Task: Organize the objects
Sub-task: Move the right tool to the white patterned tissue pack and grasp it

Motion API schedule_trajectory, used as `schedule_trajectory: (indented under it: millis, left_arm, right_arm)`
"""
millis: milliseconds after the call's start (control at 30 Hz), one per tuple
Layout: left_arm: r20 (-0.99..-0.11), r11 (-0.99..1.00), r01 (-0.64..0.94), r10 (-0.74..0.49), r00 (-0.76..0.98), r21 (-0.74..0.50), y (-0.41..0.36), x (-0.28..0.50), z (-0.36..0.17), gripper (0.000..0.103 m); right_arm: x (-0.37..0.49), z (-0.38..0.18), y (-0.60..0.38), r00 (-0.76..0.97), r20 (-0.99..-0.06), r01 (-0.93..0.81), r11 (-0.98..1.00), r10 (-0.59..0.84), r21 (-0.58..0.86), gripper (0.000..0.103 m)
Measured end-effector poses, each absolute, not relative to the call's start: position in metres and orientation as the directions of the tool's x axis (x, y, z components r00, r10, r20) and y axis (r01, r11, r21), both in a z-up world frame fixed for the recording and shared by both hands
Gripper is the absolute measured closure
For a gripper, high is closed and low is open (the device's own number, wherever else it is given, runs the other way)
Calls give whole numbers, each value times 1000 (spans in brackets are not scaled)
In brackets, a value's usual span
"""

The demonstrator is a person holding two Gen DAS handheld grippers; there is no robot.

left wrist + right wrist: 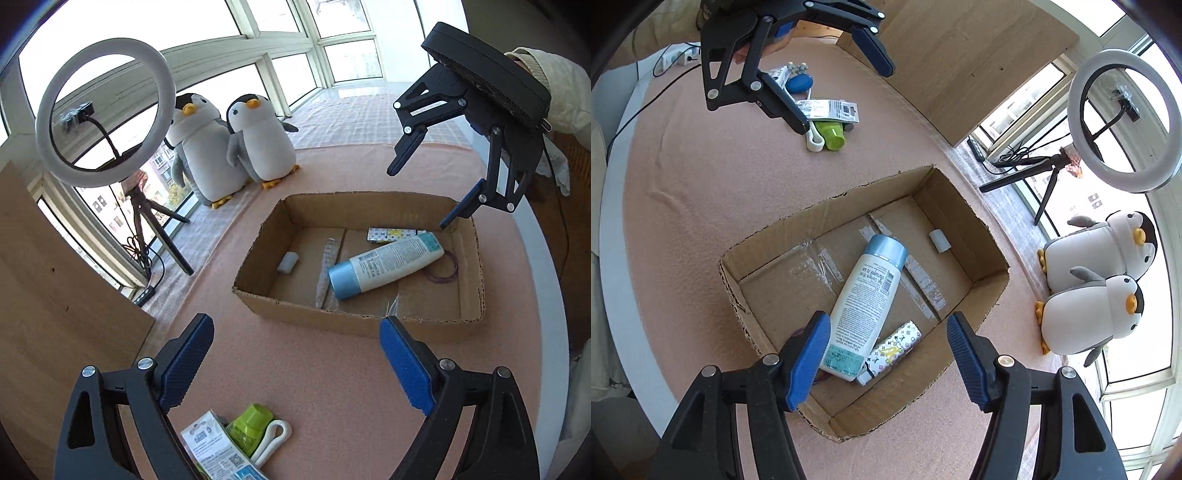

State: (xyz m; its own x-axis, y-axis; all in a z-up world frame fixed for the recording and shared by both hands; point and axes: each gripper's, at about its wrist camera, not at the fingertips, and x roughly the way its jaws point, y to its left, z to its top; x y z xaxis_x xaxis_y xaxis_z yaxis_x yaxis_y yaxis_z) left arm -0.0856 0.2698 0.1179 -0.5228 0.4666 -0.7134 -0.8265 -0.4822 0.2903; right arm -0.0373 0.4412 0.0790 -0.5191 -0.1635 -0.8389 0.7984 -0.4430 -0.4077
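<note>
Left claw [295, 365] spread, empty, poised above green cup [251, 424] for pickup. Right claw [886, 362] spread, empty, above box [979, 221]; bottle [864, 302] beneath.

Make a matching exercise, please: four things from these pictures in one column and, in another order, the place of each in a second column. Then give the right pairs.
Things
1. white bottle with blue cap
2. green cup
3. two plush penguins
4. right hand-held gripper

Places
A. on the pink cloth outside the cardboard box
B. by the window
C. lying inside the box
D. in the air over the box's edge, open and empty

Pairs: 1-C, 2-A, 3-B, 4-D
</note>
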Motion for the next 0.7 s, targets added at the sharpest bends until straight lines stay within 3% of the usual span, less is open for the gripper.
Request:
schedule_trajectory:
  millis: [167, 567, 700]
  left_arm:
    - [-709, -586, -757, 402, -580, 287, 231, -65, 116, 8]
    - [-745, -780, -589, 259, -614, 214, 133, 4, 83, 5]
    - [-747, -855, -480, 186, -639, 198, 82, 22, 79, 5]
  right_arm:
    - [-39, 87, 427, -541, -820, 778, -483, -188, -403, 33]
    - [-42, 95, 372, -552, -815, 719, -597, -179, -356, 30]
    - [-36, 89, 319, -549, -808, 760, -530, -214, -376, 28]
